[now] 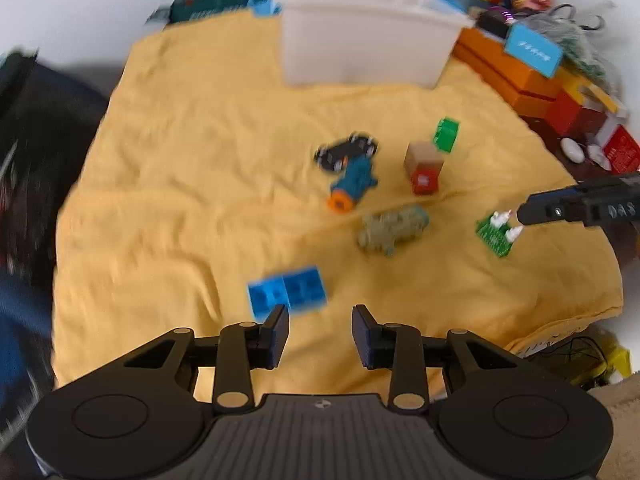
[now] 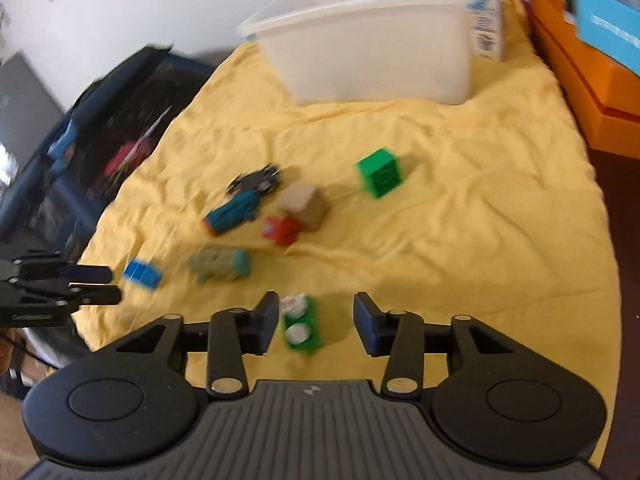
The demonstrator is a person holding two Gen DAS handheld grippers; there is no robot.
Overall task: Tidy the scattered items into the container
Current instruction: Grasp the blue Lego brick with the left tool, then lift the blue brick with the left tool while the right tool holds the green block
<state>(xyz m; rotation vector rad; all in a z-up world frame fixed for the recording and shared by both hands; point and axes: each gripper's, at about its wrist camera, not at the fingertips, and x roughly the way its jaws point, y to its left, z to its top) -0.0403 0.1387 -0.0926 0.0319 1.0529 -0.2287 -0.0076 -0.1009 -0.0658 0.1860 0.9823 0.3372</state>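
A white plastic bin [image 1: 360, 40] [image 2: 372, 40] stands at the far end of a yellow cloth [image 1: 180, 200] [image 2: 480, 220]. Scattered toys lie on the cloth: a blue brick [image 1: 288, 294] [image 2: 142, 274], a grey-green animal [image 1: 394, 226] [image 2: 220, 264], a teal and orange toy [image 1: 352, 184] [image 2: 230, 214], a black car [image 1: 346, 150] [image 2: 256, 180], a brown and red block [image 1: 424, 166] [image 2: 298, 214], a green cube [image 1: 446, 134] [image 2: 380, 172] and a green plate with white pieces [image 1: 498, 230] [image 2: 300, 324]. My left gripper [image 1: 320, 334] [image 2: 96, 284] is open just short of the blue brick. My right gripper [image 2: 316, 322] [image 1: 524, 214] is open with the green plate between its fingers.
Orange boxes [image 1: 516, 76] [image 2: 592, 80] and a blue card [image 1: 534, 54] line the right side. A dark bag [image 1: 36, 140] [image 2: 100, 136] lies left of the cloth. Clutter sits behind the bin. A small carton [image 2: 486, 16] stands against the bin's right side.
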